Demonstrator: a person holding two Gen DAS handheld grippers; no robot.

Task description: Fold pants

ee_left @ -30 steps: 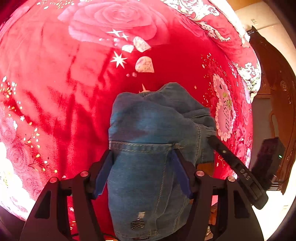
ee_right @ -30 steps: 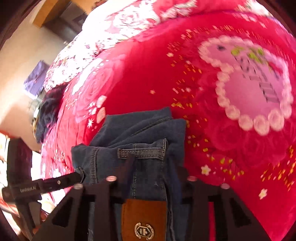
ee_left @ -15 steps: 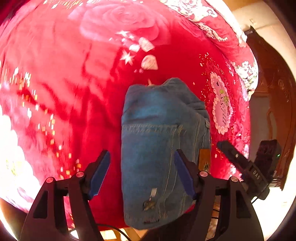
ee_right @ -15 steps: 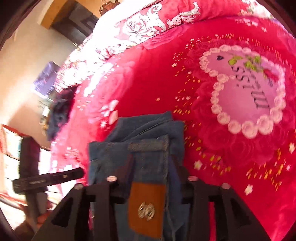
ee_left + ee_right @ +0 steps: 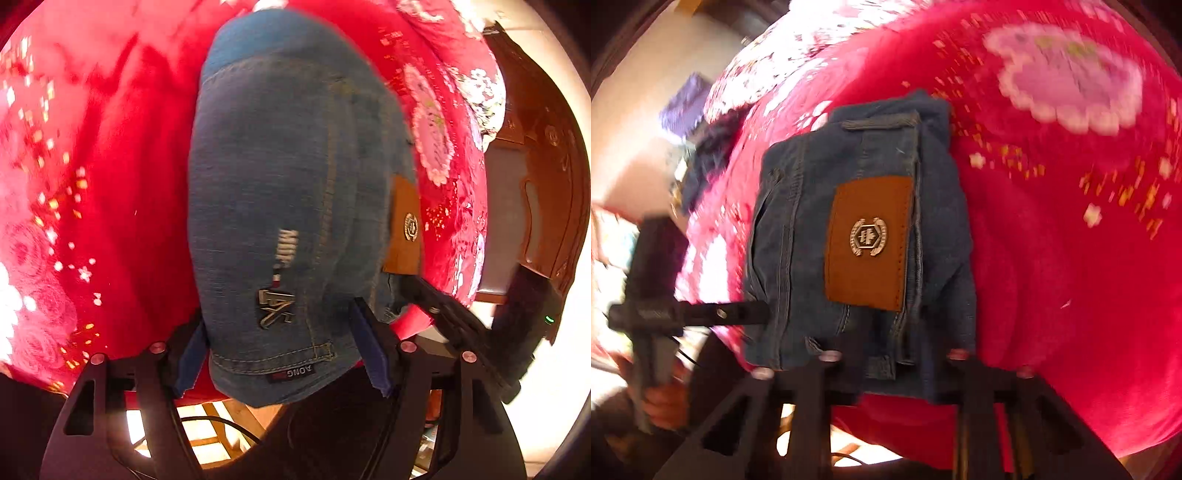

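Pants (image 5: 295, 192) lay folded into a compact bundle near the bed (image 5: 110, 166) edge, left hand-held gripper (image 5: 280, 354) wide astride the hem, right hand-held gripper (image 5: 890, 363) having just closed, apparently pinching the waistband; next, probably release or tidy.

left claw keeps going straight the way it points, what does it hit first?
Probably the folded jeans: they already sit between the left claw's open fingers, filling the view ahead. The red blanket lies underneath.
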